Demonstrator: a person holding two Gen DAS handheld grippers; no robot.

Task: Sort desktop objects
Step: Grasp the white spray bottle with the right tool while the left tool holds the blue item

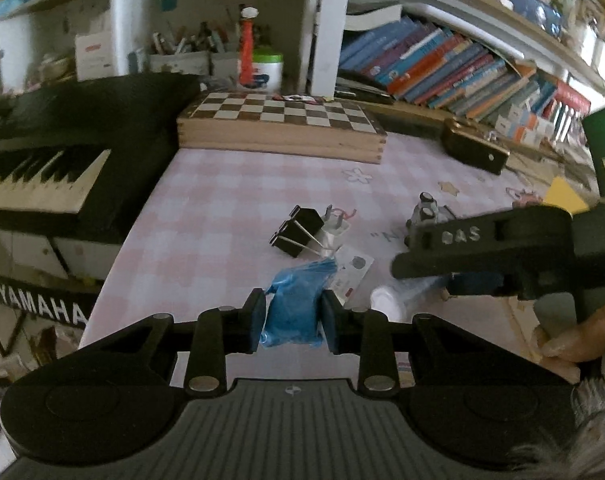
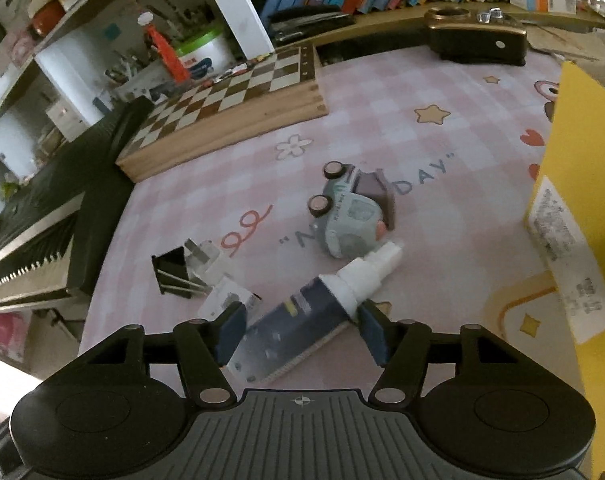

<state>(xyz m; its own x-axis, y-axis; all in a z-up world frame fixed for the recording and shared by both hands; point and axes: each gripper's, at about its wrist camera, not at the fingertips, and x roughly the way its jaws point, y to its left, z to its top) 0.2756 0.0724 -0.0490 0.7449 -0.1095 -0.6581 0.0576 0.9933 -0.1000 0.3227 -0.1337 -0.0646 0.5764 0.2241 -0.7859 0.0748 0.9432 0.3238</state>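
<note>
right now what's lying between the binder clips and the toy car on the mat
In the right wrist view, only bare pink mat with a printed red squiggle separates the binder clips from the toy car. A white plug touches the clips.

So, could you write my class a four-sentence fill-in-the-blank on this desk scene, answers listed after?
1. The left gripper is shut on a ____ packet.
2. The tube lying between the right gripper fingers has a ____ cap.
3. The toy car lies tipped on its ____.
4. The wooden box beside the keyboard has a ____ pattern on top.

Answers: blue; white; side; checkerboard
</note>
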